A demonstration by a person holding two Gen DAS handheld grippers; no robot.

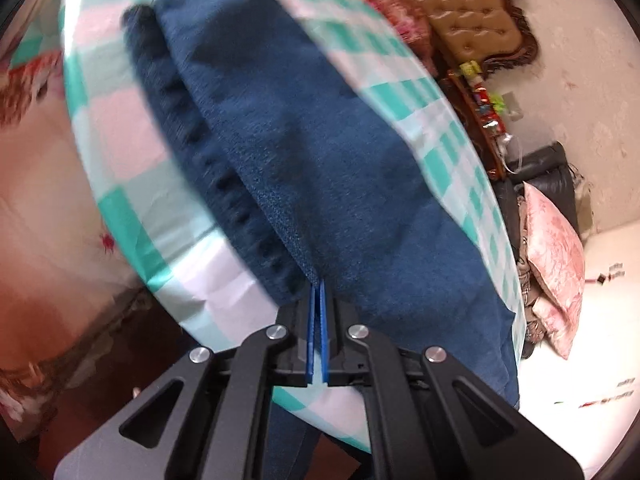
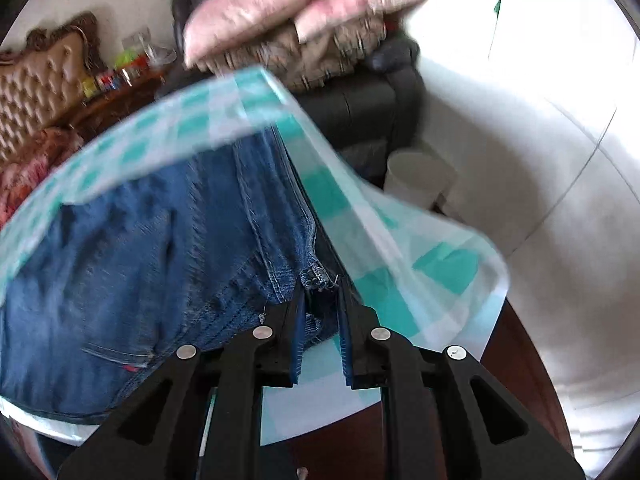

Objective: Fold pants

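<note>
Blue denim pants (image 1: 304, 160) lie on a table with a teal-and-white checked cloth (image 1: 120, 128). In the left wrist view my left gripper (image 1: 318, 284) is shut on a thin fold of the pants' fabric. In the right wrist view the pants (image 2: 132, 248) show seams and a hem. My right gripper (image 2: 320, 300) is closed on a thick bunch of the pants' hem, its jaws a little apart around the denim. The checked cloth (image 2: 360, 216) hangs over the table's corner.
A tufted brown headboard (image 1: 468, 12) and a dark shelf with small items (image 1: 480, 108) stand behind the table. A black armchair (image 2: 360, 100) carries pink cushions (image 2: 288, 4). A white bin (image 2: 416, 178) stands on the pale floor. A flowery bedspread (image 1: 36, 208) lies at left.
</note>
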